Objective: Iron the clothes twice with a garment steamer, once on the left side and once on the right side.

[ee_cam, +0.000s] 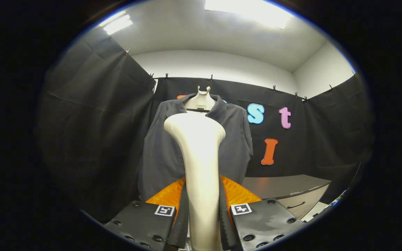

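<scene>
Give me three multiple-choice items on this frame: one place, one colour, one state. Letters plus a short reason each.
1. Where is the steamer?
A. lying on the cabinet
B. between the gripper's fingers, in front of the shirt
C. hanging on the hanger

2. What colour is the shirt?
A. dark grey
B. white
C. red

3. What state is the gripper in?
A. open, nothing held
B. shut on the steamer
C. shut on the shirt

Key: 1 B, its cream handle rises from between the fingers, covering the shirt's middle. 2 A, grey collared fabric hangs on the hanger. 3 B, both fingers press against the handle.
</scene>
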Demonstrator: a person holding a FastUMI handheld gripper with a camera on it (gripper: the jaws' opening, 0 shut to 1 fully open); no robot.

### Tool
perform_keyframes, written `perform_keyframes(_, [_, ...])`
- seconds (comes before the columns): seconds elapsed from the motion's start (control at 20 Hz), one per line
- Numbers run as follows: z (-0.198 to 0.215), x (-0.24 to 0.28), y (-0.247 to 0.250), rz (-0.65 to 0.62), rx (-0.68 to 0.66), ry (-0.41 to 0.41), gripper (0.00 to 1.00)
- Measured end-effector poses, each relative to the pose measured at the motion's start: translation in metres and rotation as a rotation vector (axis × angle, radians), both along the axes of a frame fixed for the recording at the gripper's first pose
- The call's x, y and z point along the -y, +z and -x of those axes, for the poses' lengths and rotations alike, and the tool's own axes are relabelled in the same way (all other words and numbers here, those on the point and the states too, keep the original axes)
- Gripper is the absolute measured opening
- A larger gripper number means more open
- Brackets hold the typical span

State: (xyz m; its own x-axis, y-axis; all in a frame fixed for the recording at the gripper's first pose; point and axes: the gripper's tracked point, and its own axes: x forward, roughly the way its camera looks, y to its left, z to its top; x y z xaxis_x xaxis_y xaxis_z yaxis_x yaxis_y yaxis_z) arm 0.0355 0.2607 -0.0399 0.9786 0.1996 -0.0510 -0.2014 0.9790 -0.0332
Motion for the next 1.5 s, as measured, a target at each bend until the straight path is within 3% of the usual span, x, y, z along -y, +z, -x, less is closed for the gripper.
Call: perform_keyframes(1.5, [0.020,-0.004,0.000,0.022,-0.008,-0.003,0.44])
